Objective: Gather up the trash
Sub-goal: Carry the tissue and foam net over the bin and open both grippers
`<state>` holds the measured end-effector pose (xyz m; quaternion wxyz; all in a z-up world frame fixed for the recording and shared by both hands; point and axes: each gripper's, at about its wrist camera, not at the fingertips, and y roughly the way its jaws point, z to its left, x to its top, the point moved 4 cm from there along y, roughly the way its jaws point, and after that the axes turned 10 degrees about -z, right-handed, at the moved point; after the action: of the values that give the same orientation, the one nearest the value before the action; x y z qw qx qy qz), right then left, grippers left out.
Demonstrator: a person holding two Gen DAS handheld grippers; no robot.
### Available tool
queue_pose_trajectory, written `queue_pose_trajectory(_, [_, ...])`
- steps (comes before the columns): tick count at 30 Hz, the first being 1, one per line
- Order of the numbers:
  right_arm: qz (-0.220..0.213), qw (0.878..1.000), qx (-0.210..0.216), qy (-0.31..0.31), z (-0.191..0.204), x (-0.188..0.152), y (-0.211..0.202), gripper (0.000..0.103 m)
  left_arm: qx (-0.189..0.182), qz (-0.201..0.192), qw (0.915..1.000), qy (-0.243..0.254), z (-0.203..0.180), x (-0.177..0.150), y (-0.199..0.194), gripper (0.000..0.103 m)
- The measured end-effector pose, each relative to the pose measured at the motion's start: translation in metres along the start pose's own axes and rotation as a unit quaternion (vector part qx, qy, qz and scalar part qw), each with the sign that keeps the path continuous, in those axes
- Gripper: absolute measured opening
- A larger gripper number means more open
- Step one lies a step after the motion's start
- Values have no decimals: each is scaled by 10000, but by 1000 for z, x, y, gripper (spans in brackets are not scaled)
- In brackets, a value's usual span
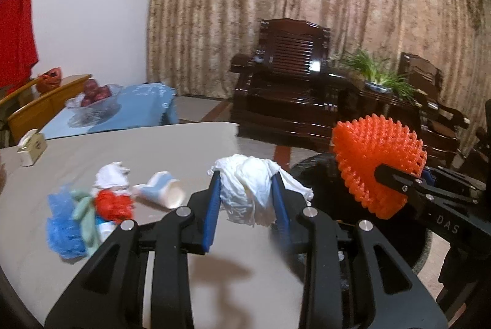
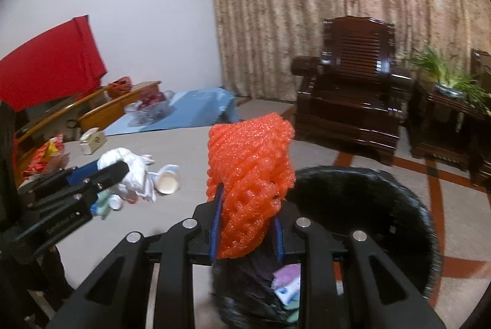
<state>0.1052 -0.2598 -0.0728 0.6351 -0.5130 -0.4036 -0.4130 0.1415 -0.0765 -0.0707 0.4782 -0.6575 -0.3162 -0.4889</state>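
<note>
My left gripper point(image 1: 247, 191) is shut on a crumpled white tissue point(image 1: 254, 191) above the beige table's right edge. My right gripper point(image 2: 247, 206) is shut on an orange foam fruit net point(image 2: 250, 175), held over the black-lined trash bin point(image 2: 399, 206); the same net point(image 1: 377, 163) shows at the right of the left wrist view. On the table lie a tipped paper cup point(image 1: 162, 191), a red net with white tissue point(image 1: 113, 200), and a blue net with a green scrap point(image 1: 66, 230). Some scraps lie inside the bin point(image 2: 287, 286).
A tissue box point(image 1: 30, 146) stands at the table's far left. Beyond it, a blue-covered table holds a glass bowl of red fruit point(image 1: 95, 97). A dark wooden armchair point(image 1: 288, 83) and a potted plant point(image 1: 377, 74) stand before the curtain.
</note>
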Motion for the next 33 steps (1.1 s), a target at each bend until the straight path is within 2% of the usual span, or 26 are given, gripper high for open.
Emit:
queue_pose_trajectory(7, [42, 9982, -578, 150, -57, -10, -17, 26, -428, 159, 9989, 106, -45, -4, 28, 31])
queue_pose_trajectory(18, [298, 9940, -1022, 254, -111, -31, -15, 28, -971, 467, 9937, 299, -108, -20, 78, 32])
queue_pose_trajectory(23, [457, 9914, -1206, 230, -126, -45, -11, 51, -1150, 586, 9913, 243, -117, -29, 88, 57])
queue_pose_trajectory(24, [487, 9907, -1246, 239, -128, -48, -11, 59, -1151, 583, 9914, 219, -116, -30, 88, 61])
queue_pose_trajectory(25, [501, 9898, -1304, 260, -131, -51, -12, 71, -1147, 569, 9916, 197, -115, -30, 88, 71])
queue_pose_trajectory(26, [495, 9891, -1358, 274, -133, -53, -14, 77, -1135, 554, 9918, 173, -112, -31, 87, 76])
queue_pose_trajectory(28, [452, 9876, -1476, 287, -134, -55, -18, 91, -1070, 545, 9926, 148, -107, -30, 87, 81])
queue_pose_trajectory(30, [404, 9868, -1534, 326, -132, -56, -22, 97, -977, 522, 9938, 87, -98, -28, 85, 85])
queue_pose_trajectory(33, [340, 9879, -1445, 452, -127, -53, -28, 97, -802, 440, 9958, 7, -81, -22, 76, 90])
